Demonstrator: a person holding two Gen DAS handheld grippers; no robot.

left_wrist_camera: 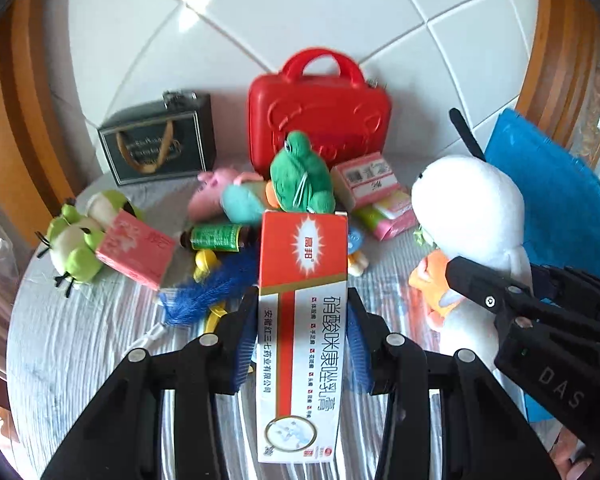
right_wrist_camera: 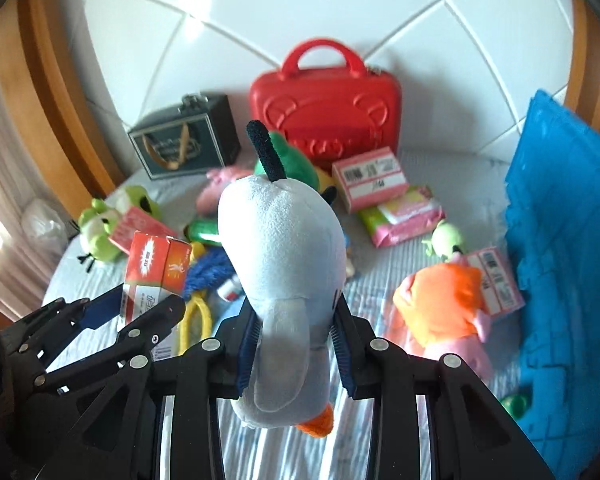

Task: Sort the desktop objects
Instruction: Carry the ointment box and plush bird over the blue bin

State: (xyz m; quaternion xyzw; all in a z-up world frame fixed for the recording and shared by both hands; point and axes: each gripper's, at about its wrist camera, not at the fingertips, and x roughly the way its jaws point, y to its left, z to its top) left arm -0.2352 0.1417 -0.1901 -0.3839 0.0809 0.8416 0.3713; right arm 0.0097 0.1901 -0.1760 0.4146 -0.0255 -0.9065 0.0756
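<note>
The left tool (left_wrist_camera: 304, 344) is clamped on a long red-and-white carton (left_wrist_camera: 302, 320), raised off the cloth-covered worktop (left_wrist_camera: 80, 340). The right tool (right_wrist_camera: 296, 344) is clamped on the white plush (right_wrist_camera: 284, 264), also lifted clear.

At the worktop's far edge stand one red case (left_wrist_camera: 320, 120) and one dark box (left_wrist_camera: 160, 140); along its right edge leans one blue sheet (right_wrist_camera: 560, 240). Between them lie three pink boxes, one near the left edge (left_wrist_camera: 136, 248), one before the case (left_wrist_camera: 368, 178), and a third (right_wrist_camera: 496, 280) by the blue sheet that only the right wrist view shows, beside an orange plush (right_wrist_camera: 440, 300). Only the left wrist view shows the green bottle (left_wrist_camera: 216, 238) clearly.
</note>
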